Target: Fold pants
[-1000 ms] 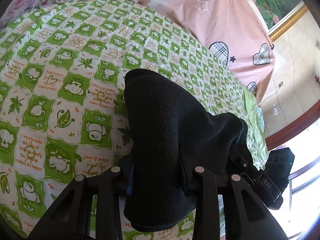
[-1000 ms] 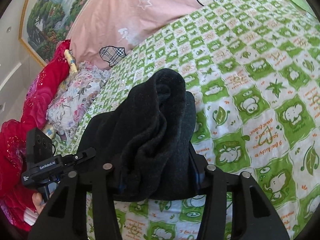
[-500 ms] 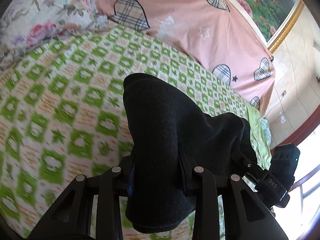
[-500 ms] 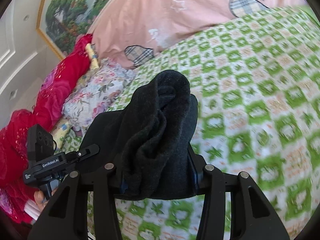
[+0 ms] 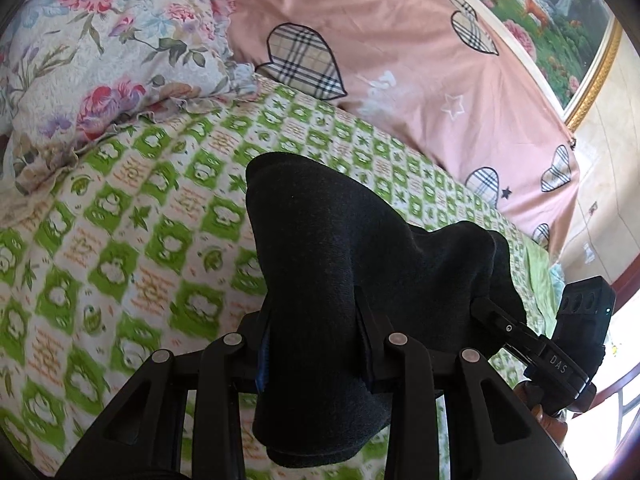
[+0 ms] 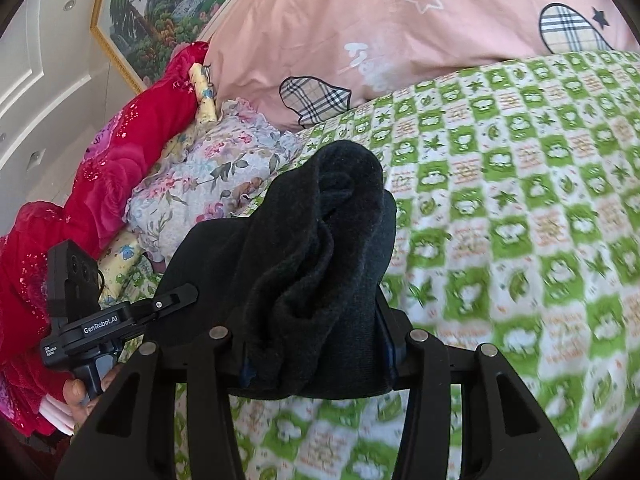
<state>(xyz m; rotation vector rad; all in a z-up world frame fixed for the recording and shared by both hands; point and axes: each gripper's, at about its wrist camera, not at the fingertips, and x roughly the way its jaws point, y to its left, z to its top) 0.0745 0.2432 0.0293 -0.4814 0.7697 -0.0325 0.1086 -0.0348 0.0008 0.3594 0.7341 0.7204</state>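
Observation:
The black pants [image 5: 332, 264] hang bunched above the bed, held up off the sheet at two places. My left gripper [image 5: 316, 320] is shut on a thick fold of them, which drapes over and below its fingers. To its right, my right gripper [image 5: 494, 314] bites into the same cloth. In the right wrist view the pants [image 6: 320, 264] bulge up between the fingers of my right gripper [image 6: 316, 340], which is shut on a rolled wad. My left gripper [image 6: 182, 294] grips the cloth at the left. Both sets of fingertips are hidden in the fabric.
The green and white checked sheet [image 5: 120, 248] covers the bed [image 6: 520, 208]. A pink quilt [image 5: 400, 60] and a floral pillow [image 5: 100, 60] lie at the head, with a red blanket [image 6: 104, 168] beside them. A framed painting [image 6: 168, 4] hangs behind. A hand [image 6: 78, 396] holds the left gripper's handle.
Both grippers have risen and travelled toward the head of the bed, carrying the pants. The floral pillow and pink quilt now fill more of each view. Both grips are unchanged.

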